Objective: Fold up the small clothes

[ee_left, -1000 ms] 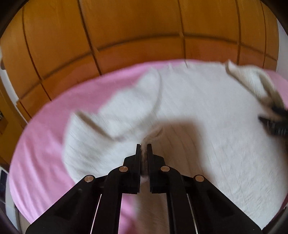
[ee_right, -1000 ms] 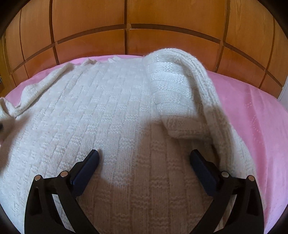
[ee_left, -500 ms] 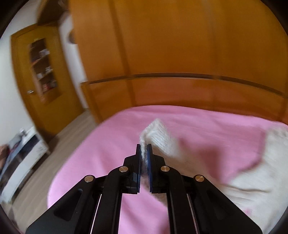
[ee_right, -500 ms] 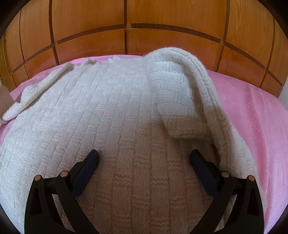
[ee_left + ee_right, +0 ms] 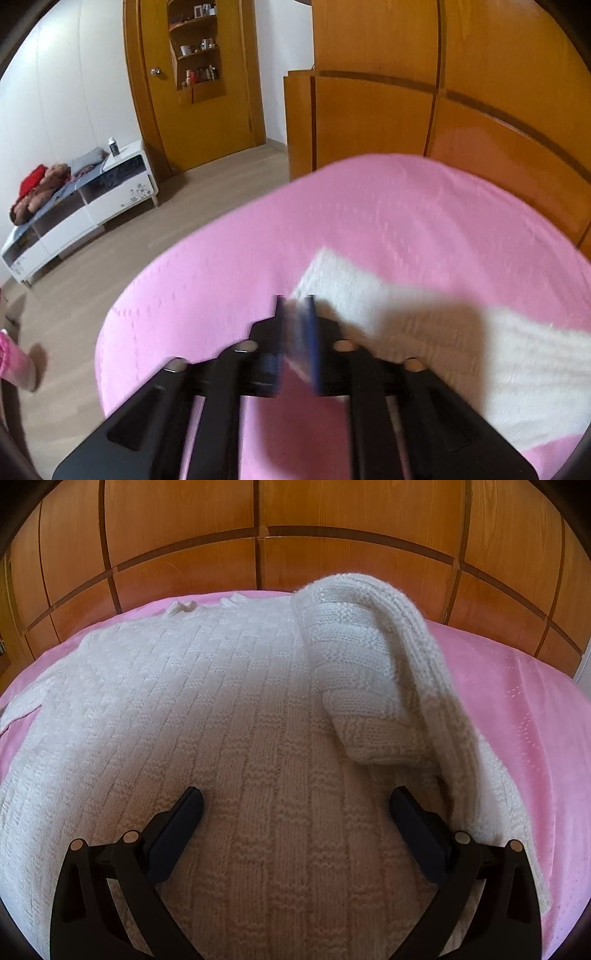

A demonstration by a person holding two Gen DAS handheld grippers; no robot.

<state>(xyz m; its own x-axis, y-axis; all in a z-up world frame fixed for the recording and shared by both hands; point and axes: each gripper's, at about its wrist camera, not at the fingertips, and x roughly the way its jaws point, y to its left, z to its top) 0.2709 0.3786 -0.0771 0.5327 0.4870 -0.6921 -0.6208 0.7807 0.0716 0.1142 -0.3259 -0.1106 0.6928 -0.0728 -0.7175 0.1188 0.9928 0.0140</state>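
In the left wrist view, the white cabinet and the wooden door stood in the upper left, and lower, in the middle, the left gripper was opening with nothing visible between its blurred jaws, the sleeve lying just right of them on the pink bed. Only the right wrist view showed the body of the white sweater, spread flat, with one sleeve folded over it at the upper right, and the right gripper with jaws wide apart above the knit. I judged the folding as only begun: one sleeve was in, the other lay stretched out.
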